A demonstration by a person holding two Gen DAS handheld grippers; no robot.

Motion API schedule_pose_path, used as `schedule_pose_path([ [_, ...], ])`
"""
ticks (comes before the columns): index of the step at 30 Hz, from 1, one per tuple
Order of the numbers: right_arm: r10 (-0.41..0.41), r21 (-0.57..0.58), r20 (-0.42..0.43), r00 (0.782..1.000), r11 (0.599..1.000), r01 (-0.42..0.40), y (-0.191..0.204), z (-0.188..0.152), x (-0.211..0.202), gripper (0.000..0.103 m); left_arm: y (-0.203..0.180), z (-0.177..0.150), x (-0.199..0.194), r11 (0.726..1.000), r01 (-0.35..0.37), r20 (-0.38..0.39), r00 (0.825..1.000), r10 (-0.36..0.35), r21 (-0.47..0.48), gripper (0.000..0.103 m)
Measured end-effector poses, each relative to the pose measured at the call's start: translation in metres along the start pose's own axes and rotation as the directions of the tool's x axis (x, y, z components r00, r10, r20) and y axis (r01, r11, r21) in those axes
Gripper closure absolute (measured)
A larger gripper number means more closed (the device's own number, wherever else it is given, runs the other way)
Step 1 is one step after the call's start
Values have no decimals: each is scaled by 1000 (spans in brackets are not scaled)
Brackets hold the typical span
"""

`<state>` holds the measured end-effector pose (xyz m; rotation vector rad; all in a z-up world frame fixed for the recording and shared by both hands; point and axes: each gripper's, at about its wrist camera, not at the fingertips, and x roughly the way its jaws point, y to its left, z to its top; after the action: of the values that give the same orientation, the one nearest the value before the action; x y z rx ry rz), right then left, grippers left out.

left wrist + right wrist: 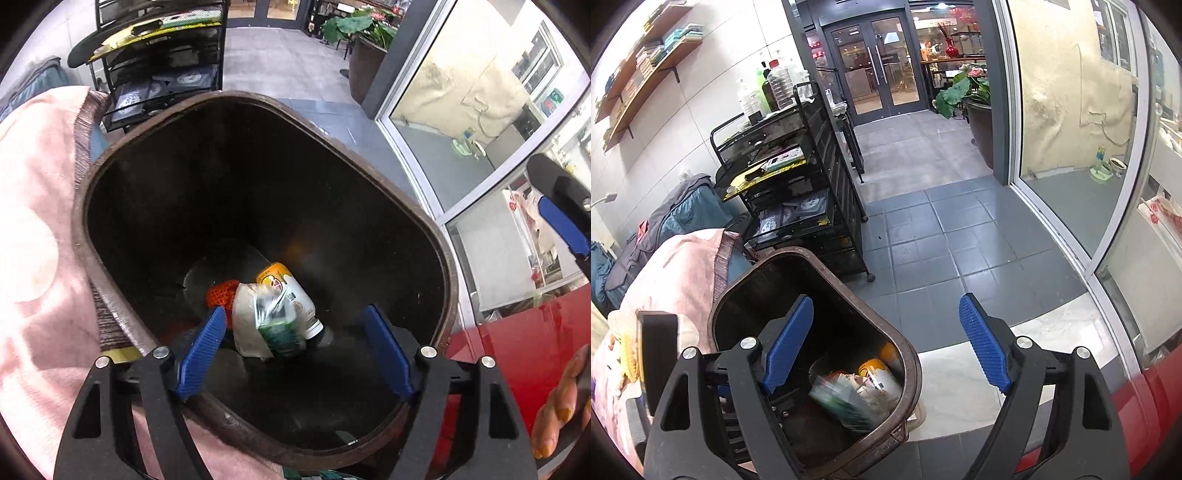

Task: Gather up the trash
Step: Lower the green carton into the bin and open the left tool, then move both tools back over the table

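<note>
Both grippers hang over the brown bin point(79, 236): left gripper point(295, 349) fingers apart, empty (a can point(291, 295) lies below); right gripper point(886, 341) likewise spread.

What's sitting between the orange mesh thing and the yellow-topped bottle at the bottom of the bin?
A crumpled whitish wrapper lies between the orange mesh ball and the bottle, seen in the left wrist view.

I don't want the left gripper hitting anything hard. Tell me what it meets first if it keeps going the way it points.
Probably the trash at the bottom of the bin: the left gripper, open and empty, points at the crumpled bag and green carton. Depth is unclear.
</note>
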<state>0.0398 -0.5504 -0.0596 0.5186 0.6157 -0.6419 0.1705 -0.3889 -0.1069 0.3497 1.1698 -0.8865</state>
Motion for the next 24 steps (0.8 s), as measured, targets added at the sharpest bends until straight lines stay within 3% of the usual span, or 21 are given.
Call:
schedule_pose_path([
  [7,8,5,13,1000,1000,-8,3,2,-3,19,4,-9,-39,1000,-15,115,993,15,0,15],
  [14,50,-28,19,999,998,-50,21,3,-6,18,13,-30,-86,999,-40,248,968,44,-18,11],
  [24,214,-154,16,977,966,-209,82,-7,-11,12,42,-79,-150,988,-121,441,885,150,-94,6],
])
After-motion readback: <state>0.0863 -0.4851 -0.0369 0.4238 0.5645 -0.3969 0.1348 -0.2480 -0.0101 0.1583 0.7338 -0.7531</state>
